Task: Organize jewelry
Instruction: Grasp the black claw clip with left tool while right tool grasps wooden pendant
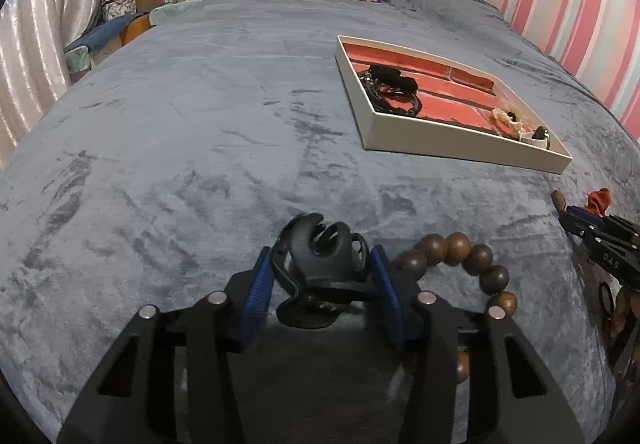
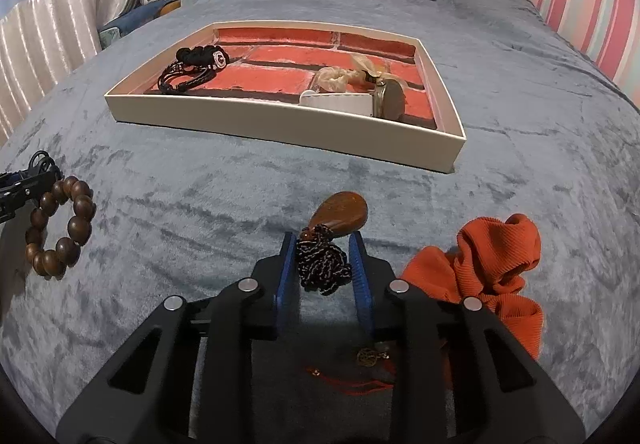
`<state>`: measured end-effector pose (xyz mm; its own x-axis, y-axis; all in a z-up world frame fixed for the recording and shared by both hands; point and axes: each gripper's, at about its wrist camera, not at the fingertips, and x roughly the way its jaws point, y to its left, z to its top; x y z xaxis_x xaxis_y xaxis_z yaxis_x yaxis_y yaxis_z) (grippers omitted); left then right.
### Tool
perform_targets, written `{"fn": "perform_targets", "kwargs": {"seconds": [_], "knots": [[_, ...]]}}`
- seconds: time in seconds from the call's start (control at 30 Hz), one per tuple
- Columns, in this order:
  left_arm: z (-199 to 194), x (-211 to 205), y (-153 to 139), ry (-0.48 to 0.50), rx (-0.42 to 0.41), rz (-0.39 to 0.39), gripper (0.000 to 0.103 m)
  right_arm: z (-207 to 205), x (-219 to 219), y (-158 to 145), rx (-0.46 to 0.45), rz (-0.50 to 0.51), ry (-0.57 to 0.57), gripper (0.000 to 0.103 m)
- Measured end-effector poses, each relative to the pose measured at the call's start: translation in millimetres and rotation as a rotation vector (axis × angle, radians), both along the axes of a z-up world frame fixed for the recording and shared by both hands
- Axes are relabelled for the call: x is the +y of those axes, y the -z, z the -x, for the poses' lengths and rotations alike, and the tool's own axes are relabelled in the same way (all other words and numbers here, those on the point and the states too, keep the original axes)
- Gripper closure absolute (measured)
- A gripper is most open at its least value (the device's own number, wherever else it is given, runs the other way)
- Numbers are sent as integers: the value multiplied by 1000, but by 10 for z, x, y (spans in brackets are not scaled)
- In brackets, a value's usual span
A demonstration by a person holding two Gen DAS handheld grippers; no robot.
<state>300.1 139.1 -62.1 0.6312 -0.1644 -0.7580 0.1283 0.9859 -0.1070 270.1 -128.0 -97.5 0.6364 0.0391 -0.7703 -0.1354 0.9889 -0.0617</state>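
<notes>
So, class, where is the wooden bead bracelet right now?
The wooden bead bracelet lies on the grey blanket at the right wrist view's left edge, beside the left tool, which grips a black hair claw.

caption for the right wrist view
Right gripper clamps a wooden pendant's braided cord before the jewelry tray.

Both looking low and close along their own fingers across the bed [image 1: 200, 124], sharing the tray [image 1: 460, 148] [image 2: 280, 128] at upper frame.
</notes>
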Motion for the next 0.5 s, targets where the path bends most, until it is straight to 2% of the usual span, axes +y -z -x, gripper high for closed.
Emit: {"fn": "perform_targets", "kwargs": {"seconds": [0.23,0.5], "knots": [[36,101,-75,-25,-12,13,54,11,-16,-158,-21,-18,-11,78],[14,190,-213,-49,-28,31,54,-166,-265,-423,-27,-118,6,78]]}}
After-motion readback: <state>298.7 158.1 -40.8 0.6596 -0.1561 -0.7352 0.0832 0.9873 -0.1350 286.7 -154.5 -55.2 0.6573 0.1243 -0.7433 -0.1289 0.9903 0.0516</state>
